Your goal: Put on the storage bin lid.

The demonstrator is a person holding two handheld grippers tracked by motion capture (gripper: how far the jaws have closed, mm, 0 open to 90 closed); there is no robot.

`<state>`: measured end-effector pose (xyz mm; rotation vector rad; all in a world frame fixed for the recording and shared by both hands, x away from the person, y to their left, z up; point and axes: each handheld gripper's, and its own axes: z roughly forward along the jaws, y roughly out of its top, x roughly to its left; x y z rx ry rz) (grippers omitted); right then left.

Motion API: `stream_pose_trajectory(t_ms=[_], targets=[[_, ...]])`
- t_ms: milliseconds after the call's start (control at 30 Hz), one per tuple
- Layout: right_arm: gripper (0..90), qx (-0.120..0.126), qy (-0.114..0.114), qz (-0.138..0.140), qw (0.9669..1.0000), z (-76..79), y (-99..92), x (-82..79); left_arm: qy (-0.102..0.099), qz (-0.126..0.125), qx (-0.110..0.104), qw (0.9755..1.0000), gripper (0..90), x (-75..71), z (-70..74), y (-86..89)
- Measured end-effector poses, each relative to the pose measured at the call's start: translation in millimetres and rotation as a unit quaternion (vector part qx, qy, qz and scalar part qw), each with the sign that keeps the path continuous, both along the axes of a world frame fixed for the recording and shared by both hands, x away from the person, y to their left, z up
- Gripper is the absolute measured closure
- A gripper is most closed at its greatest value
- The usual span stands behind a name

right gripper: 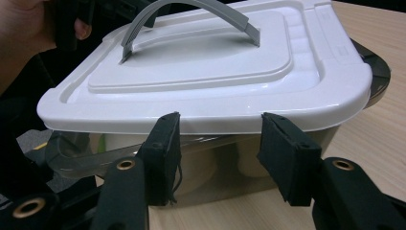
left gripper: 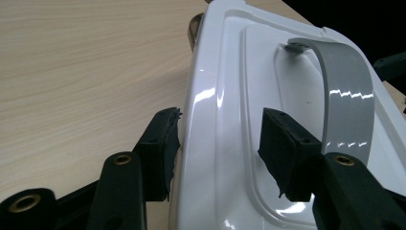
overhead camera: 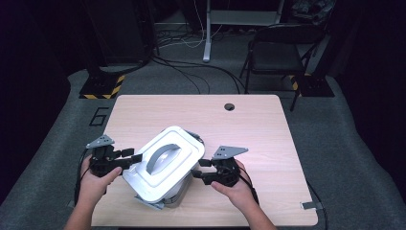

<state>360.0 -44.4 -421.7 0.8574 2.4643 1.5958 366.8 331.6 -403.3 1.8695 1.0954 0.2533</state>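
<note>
Storage box with white lid (overhead camera: 165, 165) and grey handle (overhead camera: 162, 157) sat at lower centre of frame on wooden counter (overhead camera: 249, 129), left tool (overhead camera: 136, 158) jaws apart, straddling the lid rim, right tool (overhead camera: 195, 168) jaws apart at the box's opposite edge, pads not pressing.

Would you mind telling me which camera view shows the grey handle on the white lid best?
The right gripper view: there the handle arches in full side profile above the lid. The high view shows it whole from above but small. The left gripper view shows a close stretch of it, cut off by one of the fingers.
</note>
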Motion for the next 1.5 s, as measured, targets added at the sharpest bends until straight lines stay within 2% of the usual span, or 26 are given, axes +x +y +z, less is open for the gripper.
stream_pose_trajectory(t_ms=[300, 367, 633, 900, 1000, 1100, 1167, 1200, 1233, 1300, 1500], targets=[[48.3, -0.007, 0.0, -0.013, 0.9999, -3.5, 4.1, 3.3, 0.003, -0.002, 0.004, 1.0, 56.5, 1.9, -5.2, -11.4], [48.2, -0.007, -0.003, -0.015, 0.9999, -3.5, 5.5, 3.8, -0.004, 0.005, 0.006, 1.0, 56.4, 2.5, -5.4, -15.5], [48.3, 0.009, -0.002, -0.026, 0.9996, -1.5, 1.9, 8.2, -0.009, 0.009, 0.013, 0.9998, 56.4, 7.3, -5.6, -24.1], [48.2, 0.011, 0.0, -0.037, 0.9992, -0.9, -1.9, 10.7, -0.015, 0.011, 0.024, 0.9995, 57.1, 7.9, -8.5, -29.3], [48.1, 0.004, -0.009, -0.044, 0.999, -0.3, -2.3, 10.3, -0.018, 0.009, 0.023, 0.9995, 57.1, 7.4, -8.9, -29.6], [46.0, 0.013, -0.029, -0.058, 0.9978, 5.4, -1.2, 6.3, -0.019, 0.01, 0.024, 0.9995, 57.1, 6.9, -9.1, -30.5], [45.5, 0.016, -0.036, -0.056, 0.9976, 7.1, -0.5, 5.5, -0.023, 0.013, 0.023, 0.9994, 57.0, 6.6, -9.8, -30.9], [44.0, 0.017, -0.052, -0.059, 0.9968, 10.2, 1.9, 3.0, -0.023, 0.012, 0.022, 0.9994, 56.1, 6.6, -9.9, -30.8], [43.4, 0.019, -0.052, -0.058, 0.9967, 11.2, 3.2, 2.0, -0.013, 0.008, 0.01, 0.9998, 55.7, 7.4, -11.3, -30.3], [42.8, 0.017, -0.053, -0.055, 0.9969, 12.1, 5.9, 2.0, -0.013, 0.01, 0.006, 0.9999, 55.3, 7.2, -12.3, -29.9], [41.8, 0.009, -0.056, -0.046, 0.9973, 10.3, 12.2, 3.9, -0.019, 0.005, 0.005, 0.9998, 53.6, 8.0, -13.7, -28.6]])
